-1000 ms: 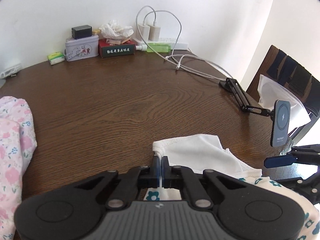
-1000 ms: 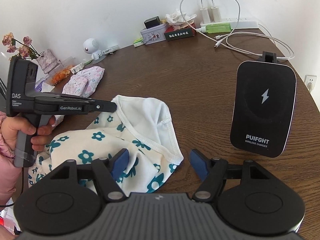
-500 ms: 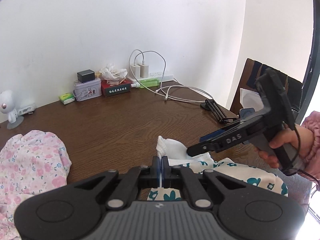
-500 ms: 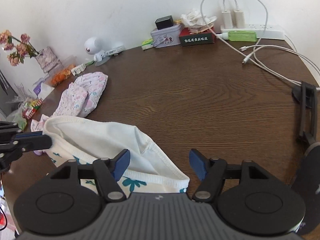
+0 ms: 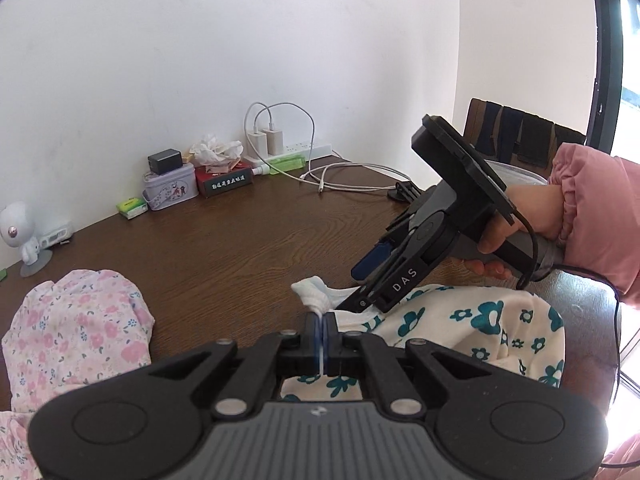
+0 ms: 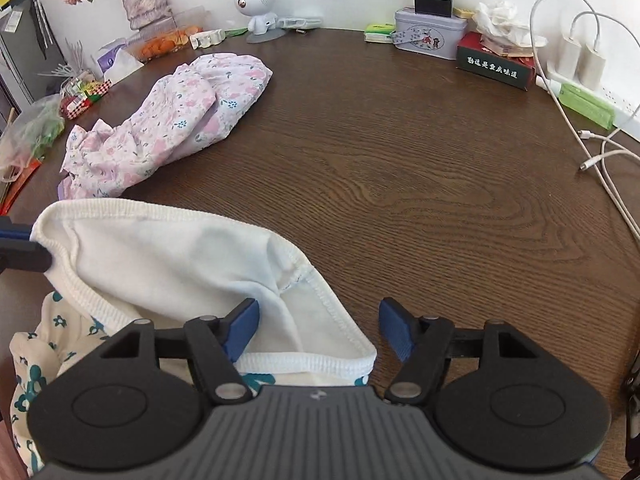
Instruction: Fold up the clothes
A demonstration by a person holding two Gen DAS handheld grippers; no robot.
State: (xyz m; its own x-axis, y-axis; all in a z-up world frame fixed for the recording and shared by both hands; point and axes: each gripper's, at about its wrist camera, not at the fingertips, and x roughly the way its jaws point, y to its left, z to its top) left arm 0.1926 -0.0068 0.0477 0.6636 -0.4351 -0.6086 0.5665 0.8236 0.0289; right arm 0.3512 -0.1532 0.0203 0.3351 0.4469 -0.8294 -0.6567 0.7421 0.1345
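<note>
A white garment with teal flowers (image 5: 472, 324) lies at the near edge of the brown table (image 5: 248, 240). My left gripper (image 5: 322, 322) is shut on its white hem and holds it lifted. In the right wrist view the garment (image 6: 168, 264) is stretched from the left gripper's fingertip (image 6: 24, 248) toward me. My right gripper (image 6: 318, 330) is open, its jaws either side of the garment's right corner, not closed on it. It also shows in the left wrist view (image 5: 360, 284), reaching toward the hem.
A pink floral garment (image 6: 172, 116) lies crumpled at the left of the table. Along the back wall stand a tin (image 6: 430, 36), a red box (image 6: 496, 66), a power strip with white cables (image 6: 600, 108) and a white toy robot (image 6: 258, 8). A chair (image 5: 524, 136) stands at the right.
Both grippers have risen and swung left. The left gripper has lifted the hem higher. The right gripper has come closer to the garment's corner, still open.
</note>
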